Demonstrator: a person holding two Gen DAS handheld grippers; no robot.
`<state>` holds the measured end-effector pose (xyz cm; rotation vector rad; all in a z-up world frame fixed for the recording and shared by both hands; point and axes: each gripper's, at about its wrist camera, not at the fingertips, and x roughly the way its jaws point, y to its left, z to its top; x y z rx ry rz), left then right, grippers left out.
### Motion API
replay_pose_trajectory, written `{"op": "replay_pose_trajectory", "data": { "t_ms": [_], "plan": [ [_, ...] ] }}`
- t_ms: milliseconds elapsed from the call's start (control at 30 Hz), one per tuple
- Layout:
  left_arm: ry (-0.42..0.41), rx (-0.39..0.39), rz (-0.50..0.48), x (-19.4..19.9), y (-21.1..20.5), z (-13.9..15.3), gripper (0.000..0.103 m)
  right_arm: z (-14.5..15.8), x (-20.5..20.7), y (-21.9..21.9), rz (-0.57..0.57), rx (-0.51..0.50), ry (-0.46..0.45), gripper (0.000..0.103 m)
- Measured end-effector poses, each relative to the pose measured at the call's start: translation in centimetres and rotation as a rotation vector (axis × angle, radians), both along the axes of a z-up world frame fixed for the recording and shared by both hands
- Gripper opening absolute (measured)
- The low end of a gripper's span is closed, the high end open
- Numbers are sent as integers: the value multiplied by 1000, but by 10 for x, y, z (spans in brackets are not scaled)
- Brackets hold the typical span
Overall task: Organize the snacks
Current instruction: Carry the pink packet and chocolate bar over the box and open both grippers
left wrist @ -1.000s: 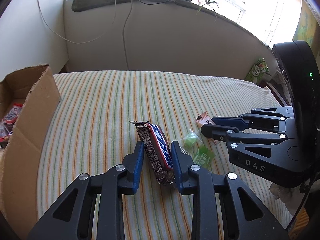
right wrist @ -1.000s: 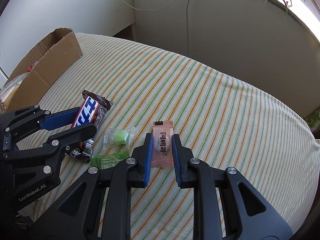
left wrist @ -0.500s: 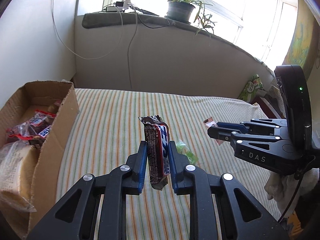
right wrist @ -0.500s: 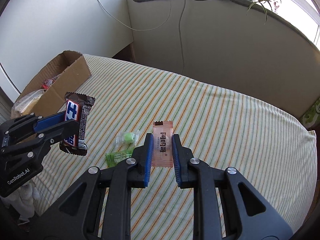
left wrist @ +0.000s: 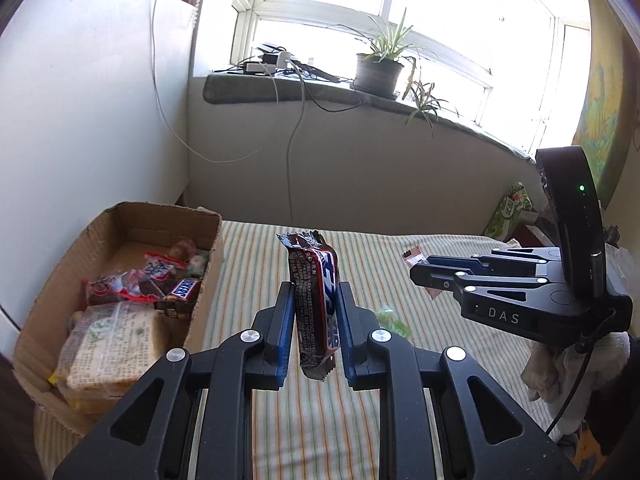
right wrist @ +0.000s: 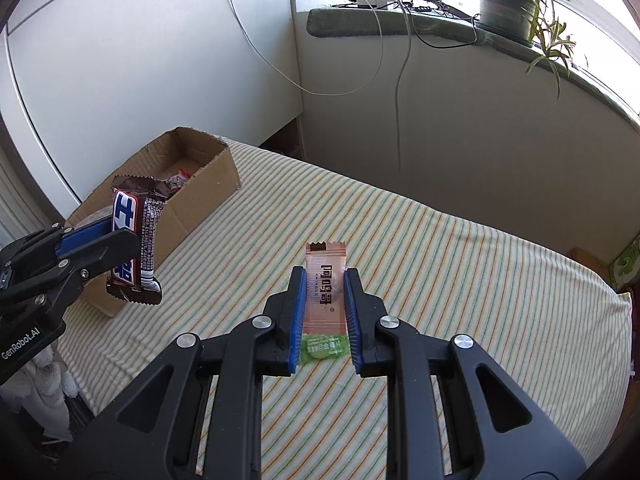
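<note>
In the left wrist view, the left gripper [left wrist: 314,322] is seen clamped on a chocolate bar [left wrist: 316,304], which is held upright and clear of the striped cloth [left wrist: 256,248] below. To its left, a cardboard box [left wrist: 208,264] stands on the cloth, and several wrapped snacks [left wrist: 136,284] are already packed inside it. The right gripper [left wrist: 418,274] is seen at the right of this view, and a small pink packet [left wrist: 414,258] is pinched at its tip; green candies [left wrist: 390,318] are left on the cloth between the two tools. In the right wrist view, the pink packet [right wrist: 325,286] is seen gripped between the blue pads [right wrist: 298,316] of the right gripper [right wrist: 325,312], raised above the cloth, and a green candy [right wrist: 322,350] is seen lying on the cloth beneath it. The chocolate bar [right wrist: 134,240] is shown at the left, held by the left gripper [right wrist: 120,248] just in front of the box [right wrist: 200,200] and near its rim. The step in hand is judged to be the carrying of both picked snacks towards the box. For the next move, each snack would have to be brought over the open top, clear of the near wall, and let go only once it is above the contents; the green candies would remain to be fetched afterwards.
</note>
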<state>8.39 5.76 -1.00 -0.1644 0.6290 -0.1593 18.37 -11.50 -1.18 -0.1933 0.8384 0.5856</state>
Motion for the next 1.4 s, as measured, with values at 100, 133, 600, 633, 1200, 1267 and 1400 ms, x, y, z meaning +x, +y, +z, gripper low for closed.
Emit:
{"op": "replay_pose_trajectory", "data": {
  "t_ms": [100,133,600,633,1200,1267,1400],
  "plan": [
    [-14,-3,23,-6,12,3,19,5,-3,17,23,9,-8,19],
    [-17,-2,31,-7,17,3,19,7,-4,22,33,16,-9,19],
    [-38,1,162,-22,83,2,19,13,-1,110,158,32,-7,19],
    [-38,2,172,-23,88,1,19,13,-1,116,166,30,-6,19],
    [-20,12,276,-27,135,-11,19,-1,5,191,256,15,31,19],
    [-15,10,283,-25,138,-12,19,-4,5,197,263,13,34,19],
    [-14,8,291,-23,141,-14,19,-8,6,208,280,15,46,19]
  ]
}}
